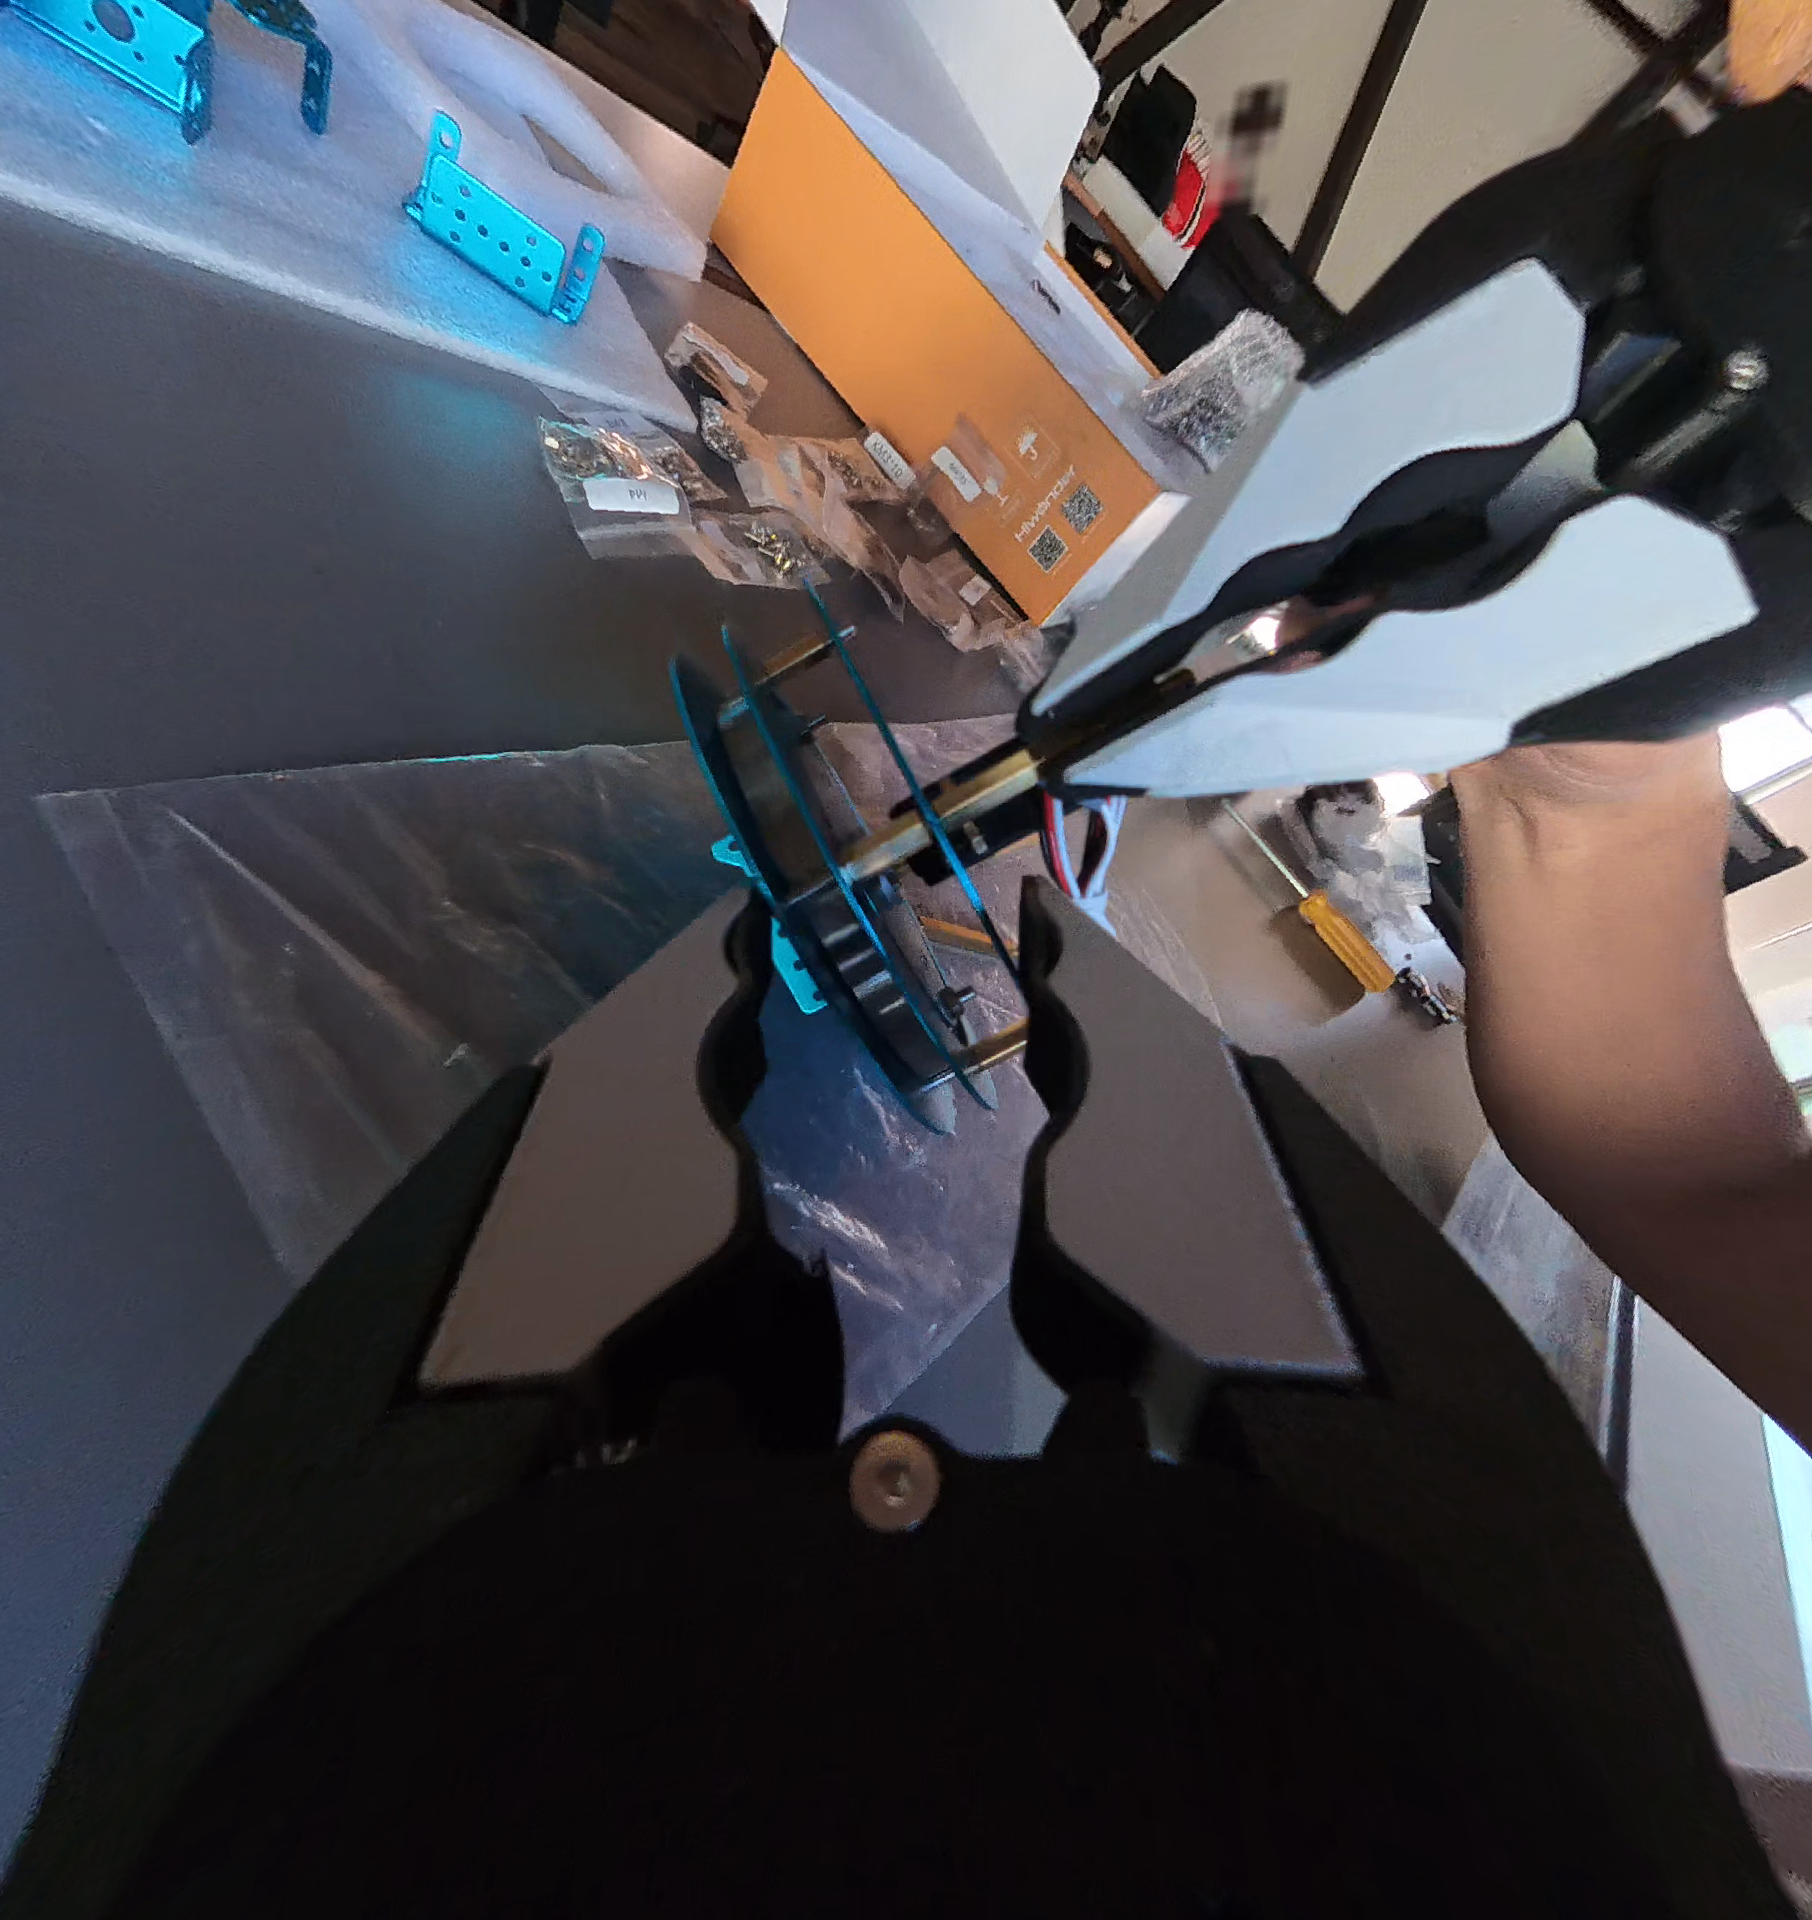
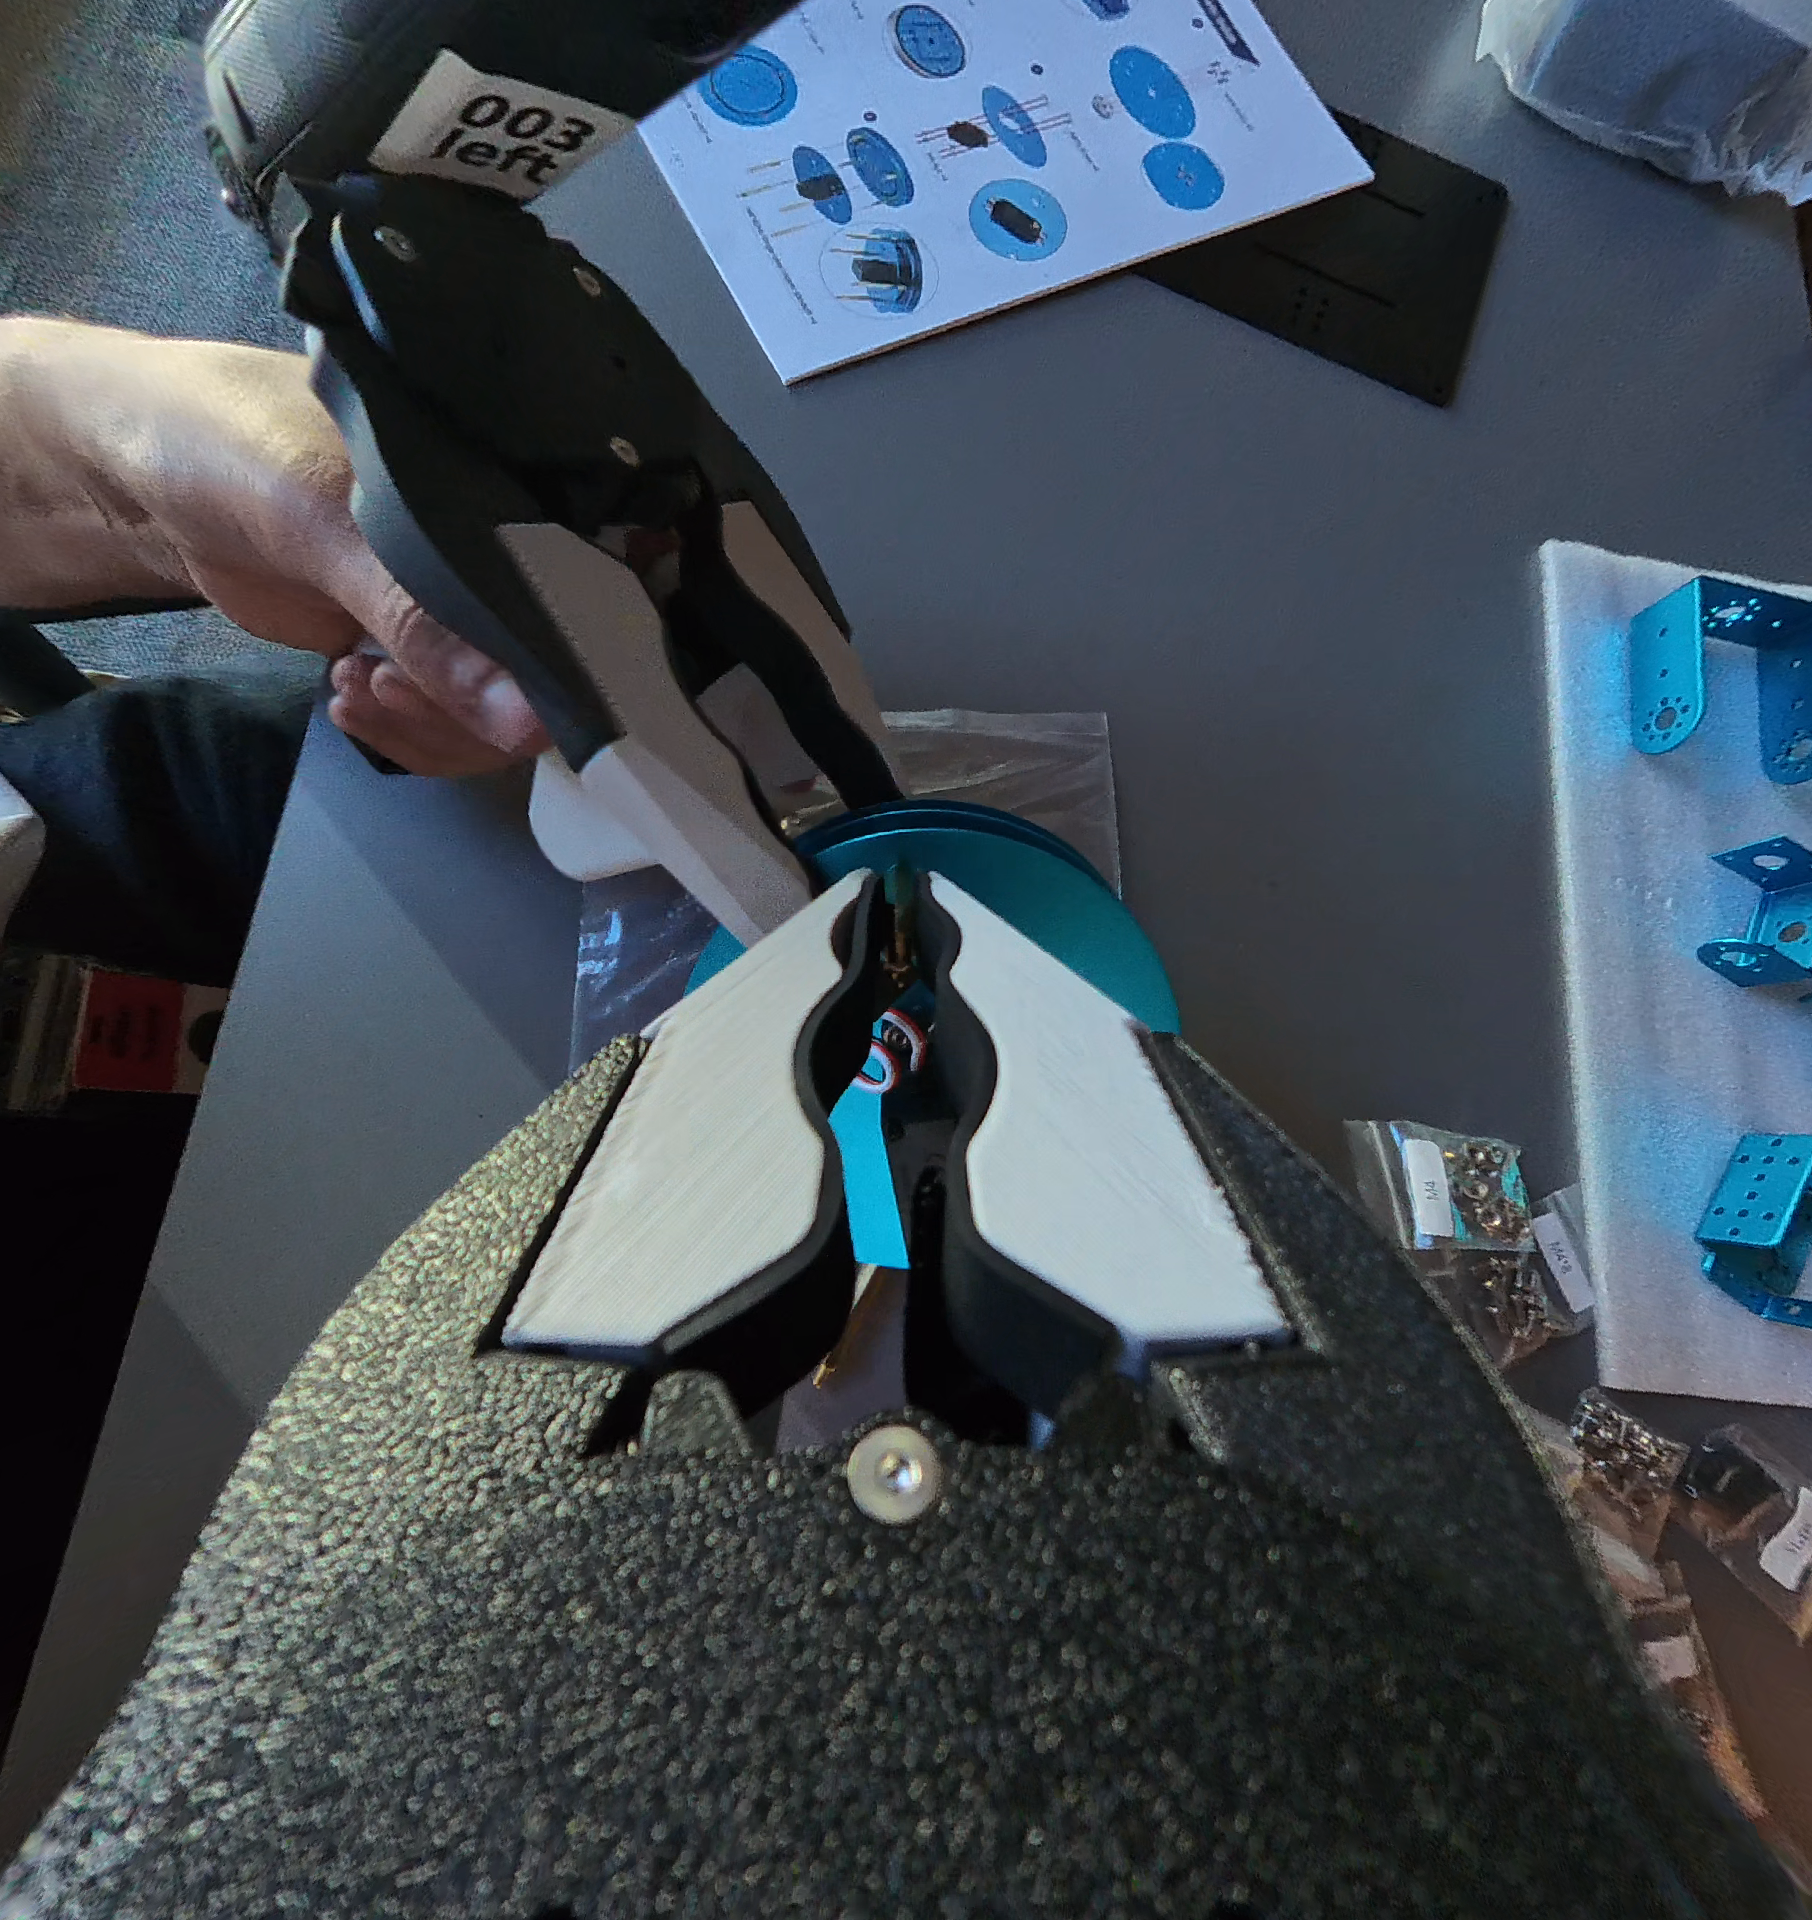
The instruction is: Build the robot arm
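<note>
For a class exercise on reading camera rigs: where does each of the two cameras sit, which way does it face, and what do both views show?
Left wrist view: on the left gripper, facing along its spread fingers at the blue disc assembly on edge; the right gripper and a forearm show.
Right wrist view: on the right gripper, looking down; a hand shows.
Shared: assembly, plastic bag, both grippers.

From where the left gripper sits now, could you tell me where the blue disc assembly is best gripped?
Probably across the stacked rims of the blue disc assembly, from the edge facing the left gripper. The discs stand on edge between its open fingers, and the right gripper already pinches a brass standoff on the far side.
</note>
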Available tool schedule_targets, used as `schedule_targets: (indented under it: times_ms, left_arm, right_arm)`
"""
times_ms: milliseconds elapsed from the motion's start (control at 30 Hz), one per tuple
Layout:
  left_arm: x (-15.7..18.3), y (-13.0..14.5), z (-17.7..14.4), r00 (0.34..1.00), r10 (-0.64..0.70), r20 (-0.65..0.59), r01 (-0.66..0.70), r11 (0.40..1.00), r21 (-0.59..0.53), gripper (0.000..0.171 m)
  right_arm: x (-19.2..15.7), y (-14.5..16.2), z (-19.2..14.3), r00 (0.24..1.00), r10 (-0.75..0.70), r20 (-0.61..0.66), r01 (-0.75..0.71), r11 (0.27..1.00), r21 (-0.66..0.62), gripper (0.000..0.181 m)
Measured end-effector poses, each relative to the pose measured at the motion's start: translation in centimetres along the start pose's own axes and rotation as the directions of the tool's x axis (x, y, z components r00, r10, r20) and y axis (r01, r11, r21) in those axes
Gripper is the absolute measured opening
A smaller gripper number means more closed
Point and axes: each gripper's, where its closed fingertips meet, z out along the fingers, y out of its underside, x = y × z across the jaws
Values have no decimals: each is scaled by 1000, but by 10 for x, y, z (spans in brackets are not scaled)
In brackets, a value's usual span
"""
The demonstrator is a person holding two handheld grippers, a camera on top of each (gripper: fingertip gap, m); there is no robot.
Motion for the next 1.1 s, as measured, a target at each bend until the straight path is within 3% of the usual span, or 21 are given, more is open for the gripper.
schedule_targets:
  times_ms: [133, 267, 433, 533, 733, 933, 1000, 1100]
  left_arm:
    - [4, 3, 2, 989, 134, 61, -130, 989, -64, 42]
    - [18, 3, 3, 942, 316, 111, -304, 946, -114, 40]
    - [43, 3, 11, 880, 462, 111, -442, 882, -162, 37]
    - [57, 5, 17, 854, 511, 96, -488, 851, -193, 34]
    - [73, 13, 24, 800, 595, 78, -565, 790, -238, 30]
    - [71, 16, 18, 805, 590, 55, -558, 786, -265, 30]
    - [70, 16, 17, 809, 585, 52, -553, 789, -268, 29]
    - [69, 15, 17, 813, 579, 62, -546, 795, -264, 30]
  right_arm:
    - [-7, 3, -8, 992, -86, -88, 87, 996, 5, 4]
    - [-17, 11, -26, 952, -170, -253, 178, 984, 12, 2]
    - [-31, 29, -49, 838, -252, -484, 248, 966, -74, 4]
    - [-33, 42, -61, 771, -253, -584, 206, 967, -148, 11]
    - [-48, 69, -76, 760, -36, -649, -35, 995, -96, 27]
    - [-54, 70, -69, 723, 79, -686, -110, 994, -2, 21]
    - [-54, 57, -65, 723, 123, -680, -104, 992, 69, 6]
    - [-50, 58, -62, 709, 134, -692, -142, 989, 46, 5]
